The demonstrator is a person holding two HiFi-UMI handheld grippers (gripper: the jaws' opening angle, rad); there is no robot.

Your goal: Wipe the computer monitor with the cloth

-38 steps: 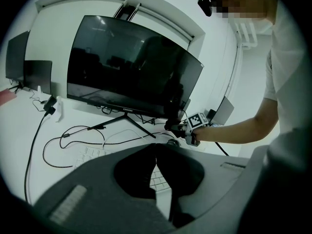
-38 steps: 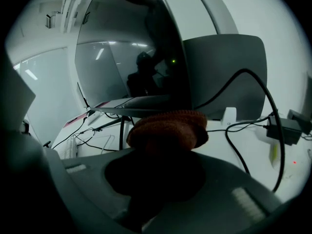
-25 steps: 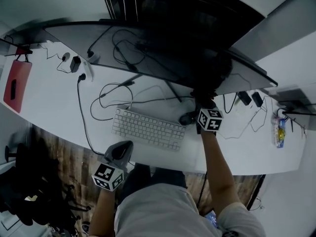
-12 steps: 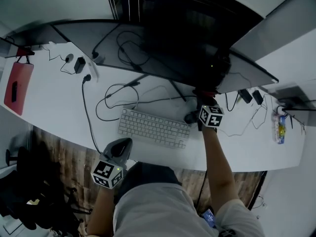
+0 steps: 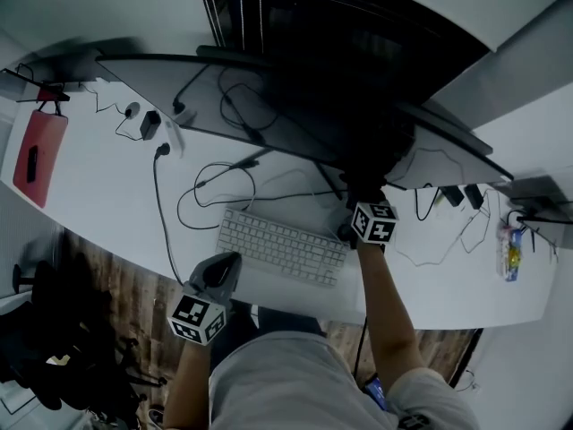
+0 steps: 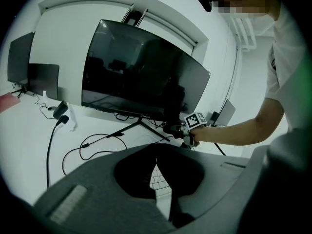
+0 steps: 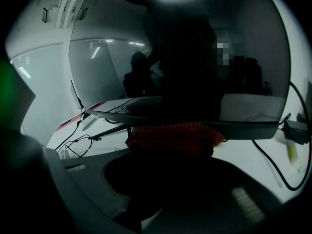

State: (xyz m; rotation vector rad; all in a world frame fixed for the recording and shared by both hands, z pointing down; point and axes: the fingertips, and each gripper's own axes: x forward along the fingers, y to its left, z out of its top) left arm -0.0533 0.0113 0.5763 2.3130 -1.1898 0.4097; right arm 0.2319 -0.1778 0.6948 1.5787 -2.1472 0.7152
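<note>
Cloth (image 7: 175, 138), orange-red, sits clamped in the right gripper (image 7: 170, 155) at the lower edge of the monitor (image 6: 141, 77). The left gripper (image 6: 156, 172), jaws together and empty, is well in front of the monitor, beyond the keyboard (image 5: 282, 247) and the worktop (image 5: 89, 186) edge.

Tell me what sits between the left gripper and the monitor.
In the head view, the white keyboard and a looped black cable lie on the desk between the left gripper and the monitor.
</note>
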